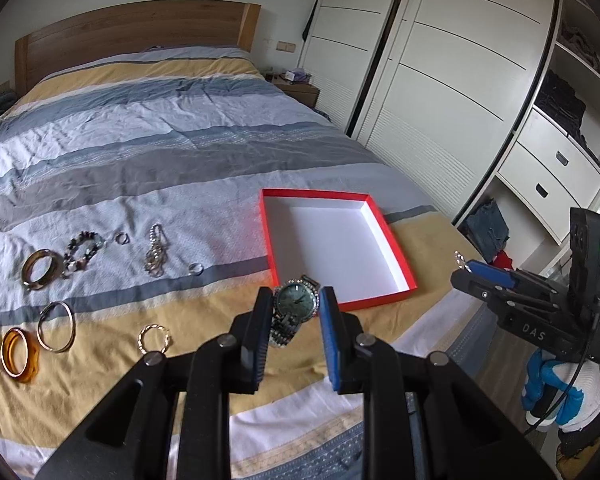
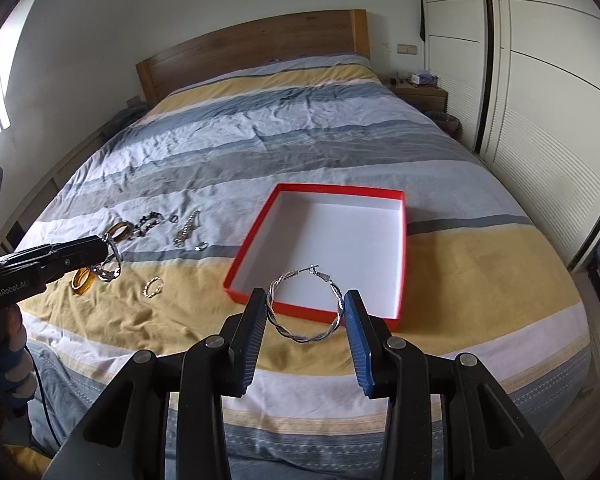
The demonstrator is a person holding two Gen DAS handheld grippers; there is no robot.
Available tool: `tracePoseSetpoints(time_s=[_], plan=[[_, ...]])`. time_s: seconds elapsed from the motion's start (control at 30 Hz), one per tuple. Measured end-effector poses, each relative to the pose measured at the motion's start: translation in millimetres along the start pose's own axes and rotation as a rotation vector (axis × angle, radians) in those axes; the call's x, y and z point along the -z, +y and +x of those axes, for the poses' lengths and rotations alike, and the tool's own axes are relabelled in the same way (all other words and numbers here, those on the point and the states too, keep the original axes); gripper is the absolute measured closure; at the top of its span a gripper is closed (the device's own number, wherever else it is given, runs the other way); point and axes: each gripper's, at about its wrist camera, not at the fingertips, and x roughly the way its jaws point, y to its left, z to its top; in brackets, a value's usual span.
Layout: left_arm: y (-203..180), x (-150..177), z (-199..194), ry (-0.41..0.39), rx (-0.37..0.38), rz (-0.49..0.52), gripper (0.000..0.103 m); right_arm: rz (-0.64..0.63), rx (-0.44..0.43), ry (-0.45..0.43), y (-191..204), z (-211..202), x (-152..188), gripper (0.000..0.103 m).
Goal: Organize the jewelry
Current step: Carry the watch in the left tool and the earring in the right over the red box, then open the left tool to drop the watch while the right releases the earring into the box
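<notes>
My left gripper (image 1: 296, 294) is shut on a silver watch (image 1: 296, 302) with a pale green dial; its metal band hangs down between the fingers, just in front of the near left corner of the red box (image 1: 332, 248). The box is shallow with a white inside, holds nothing, and lies on the striped bedspread. My right gripper (image 2: 305, 295) is shut on a large twisted silver hoop earring (image 2: 306, 336), held over the near edge of the box (image 2: 332, 248). In the left wrist view the right gripper (image 1: 466, 268) is to the right of the box.
Loose jewelry lies left of the box: a brown bangle (image 1: 40, 272), bead bracelet (image 1: 82, 250), chain (image 1: 156, 256), small rings, thin hoops (image 1: 56, 326), orange bangles (image 1: 18, 354), a small twisted hoop (image 1: 154, 338). White wardrobes (image 1: 440, 100) stand to the right of the bed. A gloved hand (image 1: 560, 396) holds the right gripper.
</notes>
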Motion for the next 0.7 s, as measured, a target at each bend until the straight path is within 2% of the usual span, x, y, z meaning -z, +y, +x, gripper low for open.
tracePoseSetpoints(time_s=[0.17, 0.33, 0.53, 0.7], plan=[[-17.8, -22.0, 44.9, 0.026, 0.027, 0.037, 0.081, 0.022, 0.014, 0.005, -29.3, 28.7, -21.6, 0.064], [-22.2, -32.6, 103.3, 0.084, 0.047, 0.036, 0.081, 0.01, 0.002, 0.04, -38.0, 69.1, -33.4, 0.064], [-18.1, -19.2, 175.1, 0.199, 0.04, 0.048, 0.081, -0.026, -0.019, 0.143, -43.2, 121.4, -17.2, 0.064], [-12.4, -0.9, 205.3, 0.263, 0.028, 0.051, 0.081, -0.091, -0.055, 0.245, -45.3, 154.8, -1.4, 0.064]])
